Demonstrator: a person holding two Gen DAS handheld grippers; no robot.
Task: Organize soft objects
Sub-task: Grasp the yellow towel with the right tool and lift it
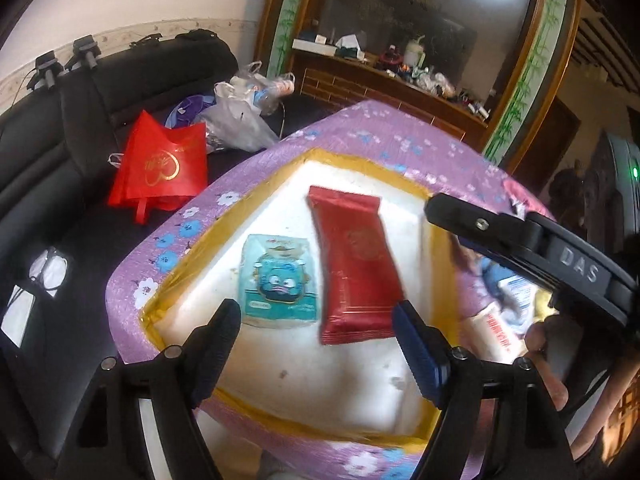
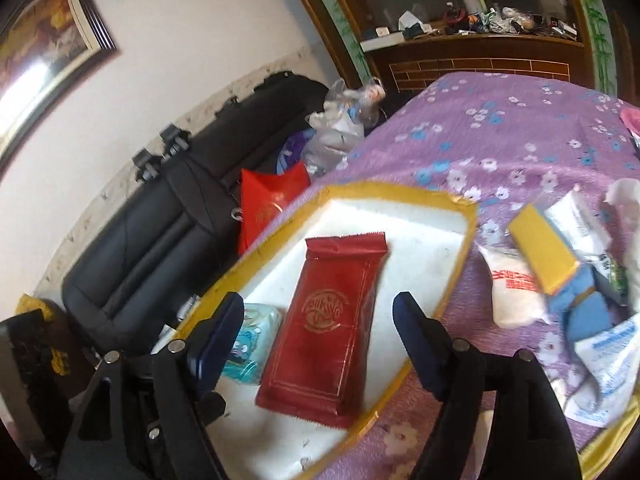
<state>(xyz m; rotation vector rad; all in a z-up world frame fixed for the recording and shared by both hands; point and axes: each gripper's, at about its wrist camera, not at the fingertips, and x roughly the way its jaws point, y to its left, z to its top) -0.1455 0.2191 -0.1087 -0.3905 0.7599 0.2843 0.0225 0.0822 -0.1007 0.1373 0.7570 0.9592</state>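
The left gripper point(image 1: 316, 344) hangs over the shallow white foam tray with yellow-taped rim point(image 1: 224, 220), its jaws spread wide and nothing between the pads. Just beyond its fingertips, on the tray floor, two soft packs lie side by side. The glossy dark-red foil pouch point(image 1: 354, 264) sits ahead of the right-hand finger, its long axis running away from the tongs toward the tray's far edge, leaning a little to the left at the far end, with one crimped end near the gripper and the other pointing away. The small teal wet-wipe packet with a cartoon face point(image 1: 276, 280) lies touching or nearly touching the pouch's left side, ahead of the left-hand finger and closer to the tray's near-left corner.

The right gripper point(image 2: 318, 328) is likewise released and empty, its jaws straddling the pouch point(image 2: 332, 328) from above without pressing it. In the right wrist view the pouch again runs lengthwise away from the fingers, so its narrow width falls across the gap. The teal packet point(image 2: 252, 348) peeks out behind the left-hand finger.

Both tongs seem about equally close to the pouch; the right one looks better centred over it. To the right of the tray, on the purple flowered cloth point(image 2: 500, 140), a heap of unsorted soft packets point(image 2: 560, 280) lies near the right gripper's side.
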